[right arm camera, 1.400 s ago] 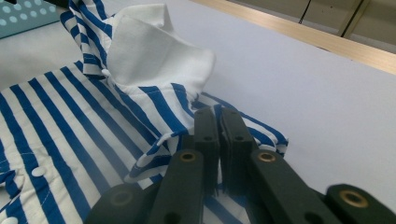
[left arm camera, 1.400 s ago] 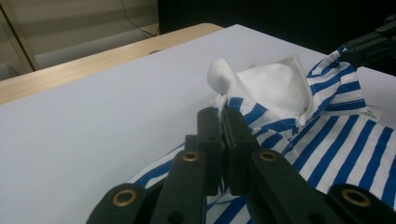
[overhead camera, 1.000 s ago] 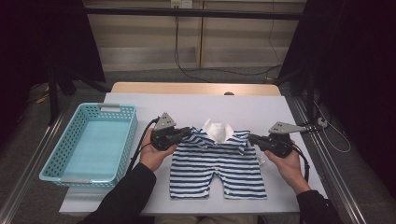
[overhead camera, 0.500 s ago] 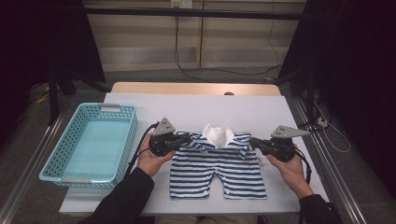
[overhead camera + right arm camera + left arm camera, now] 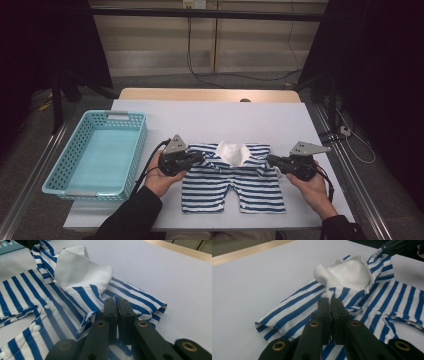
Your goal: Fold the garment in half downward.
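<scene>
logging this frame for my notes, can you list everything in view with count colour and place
striped garment: 1, blue and white stripes with a white collar, lying flat on the near middle of the table
basket: 1, turquoise plastic mesh, on the left side of the table
table: 1, white top with a wooden strip along its far edge
cables: a few, dark, on the floor beyond the table
left gripper: 1, black with a grey plate, jaws shut on the garment's left shoulder
right gripper: 1, black with a grey plate, jaws shut on the garment's right shoulder
hands: 2, in dark sleeves, coming in from the near edge, one holding each gripper
</scene>
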Demonstrator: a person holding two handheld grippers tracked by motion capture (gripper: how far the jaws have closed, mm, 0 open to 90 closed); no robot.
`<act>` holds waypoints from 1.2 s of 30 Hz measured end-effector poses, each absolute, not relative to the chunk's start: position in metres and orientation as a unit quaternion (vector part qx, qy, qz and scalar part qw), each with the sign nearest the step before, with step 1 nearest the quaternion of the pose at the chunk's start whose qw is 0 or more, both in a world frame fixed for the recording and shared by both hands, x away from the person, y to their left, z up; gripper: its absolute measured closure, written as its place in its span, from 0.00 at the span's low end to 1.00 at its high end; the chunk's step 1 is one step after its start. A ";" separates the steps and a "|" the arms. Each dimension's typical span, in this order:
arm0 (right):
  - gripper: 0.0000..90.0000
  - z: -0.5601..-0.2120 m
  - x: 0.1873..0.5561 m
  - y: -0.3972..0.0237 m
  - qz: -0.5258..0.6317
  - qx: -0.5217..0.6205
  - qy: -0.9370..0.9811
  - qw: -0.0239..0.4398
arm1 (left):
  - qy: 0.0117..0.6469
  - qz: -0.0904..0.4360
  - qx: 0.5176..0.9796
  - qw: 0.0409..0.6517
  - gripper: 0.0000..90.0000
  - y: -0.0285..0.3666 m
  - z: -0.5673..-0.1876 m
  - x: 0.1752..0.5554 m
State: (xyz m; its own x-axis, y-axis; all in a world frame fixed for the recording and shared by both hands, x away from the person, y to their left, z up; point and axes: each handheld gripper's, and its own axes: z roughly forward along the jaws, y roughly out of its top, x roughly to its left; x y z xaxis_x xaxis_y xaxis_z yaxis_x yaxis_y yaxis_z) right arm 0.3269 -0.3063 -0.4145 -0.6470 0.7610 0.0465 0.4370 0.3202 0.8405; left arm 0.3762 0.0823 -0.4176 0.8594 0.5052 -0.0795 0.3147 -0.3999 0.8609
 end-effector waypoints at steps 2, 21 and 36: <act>0.96 -0.415 0.323 -0.306 0.444 0.376 0.793 0.181 | 0.245 0.095 0.833 0.486 0.97 0.082 -0.419 0.373; 0.96 -0.419 0.303 -0.304 0.435 0.363 0.807 0.167 | 0.229 0.070 0.850 0.469 0.97 0.086 -0.424 0.354; 0.96 -0.432 0.289 -0.302 0.409 0.360 0.826 0.143 | 0.187 0.058 0.887 0.418 0.97 0.082 -0.439 0.334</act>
State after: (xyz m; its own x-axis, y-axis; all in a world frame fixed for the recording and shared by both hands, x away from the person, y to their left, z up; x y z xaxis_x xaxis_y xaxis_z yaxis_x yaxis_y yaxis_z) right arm 0.2891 -0.3017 -0.4316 -0.6999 0.7118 0.0585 0.4785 0.4065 0.7783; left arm 0.3340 0.0819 -0.4391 0.9233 0.3805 -0.0523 0.2828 -0.5815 0.7628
